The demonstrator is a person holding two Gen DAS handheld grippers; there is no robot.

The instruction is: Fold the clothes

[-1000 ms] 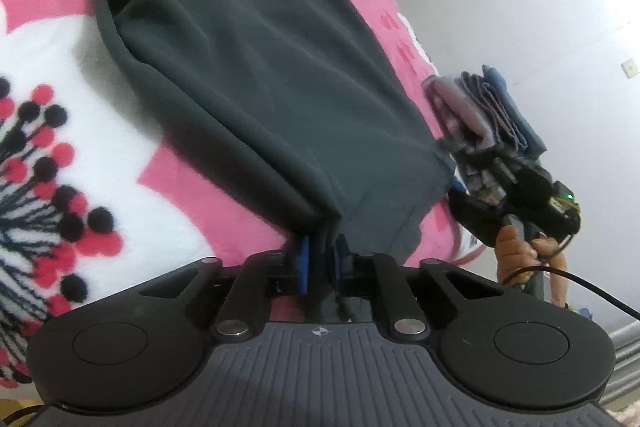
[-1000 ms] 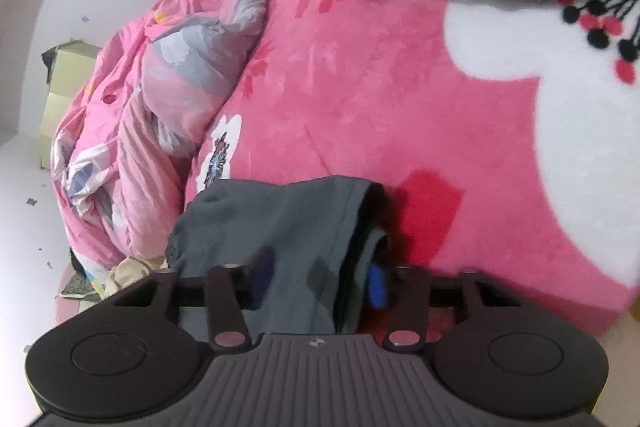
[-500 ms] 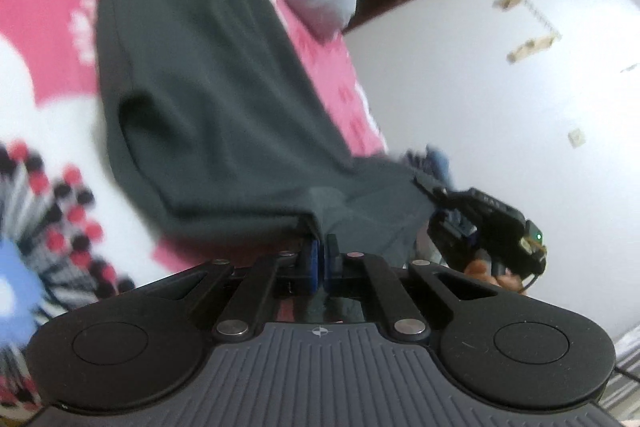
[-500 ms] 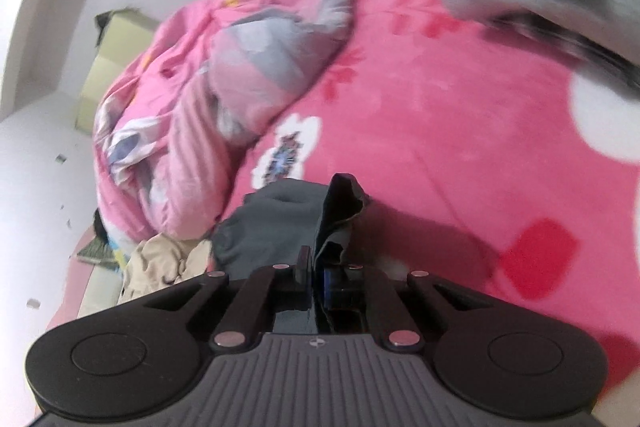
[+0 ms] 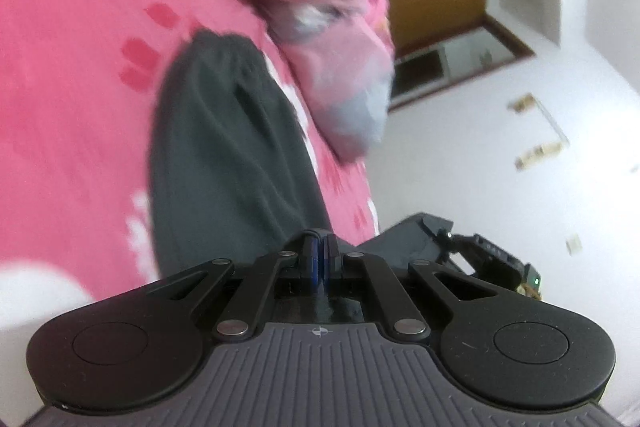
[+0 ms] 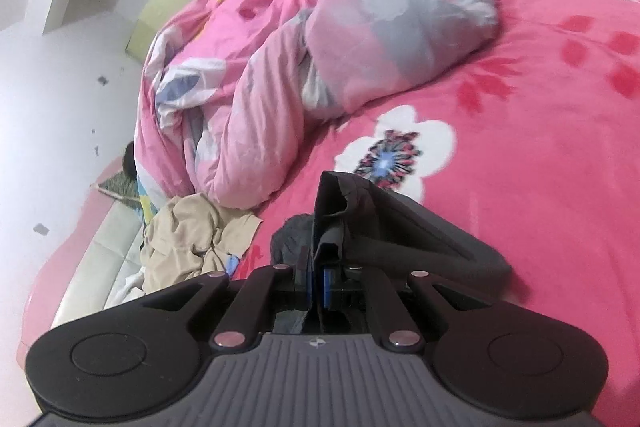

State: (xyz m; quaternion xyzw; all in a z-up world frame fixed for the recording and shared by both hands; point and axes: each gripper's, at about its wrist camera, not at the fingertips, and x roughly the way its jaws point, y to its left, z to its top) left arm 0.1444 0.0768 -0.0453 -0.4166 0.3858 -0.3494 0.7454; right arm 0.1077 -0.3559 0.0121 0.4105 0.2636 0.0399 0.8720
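The left gripper [image 5: 320, 259] is clamping one edge of the dark grey garment [image 5: 224, 163], whose body is trailing toward 11 o'clock over the pink blanket [image 5: 72, 75]. The right gripper [image 6: 318, 283] is pinching a bunched edge of the same garment, which is standing up toward 12 o'clock.

Risks:
- Thin fabric is likely slipping from the pads under tension.
- Uneven lifting is risking a skewed fold.
- The rumpled quilt [image 6: 280, 47] at 11 o'clock is crowding the landing area.
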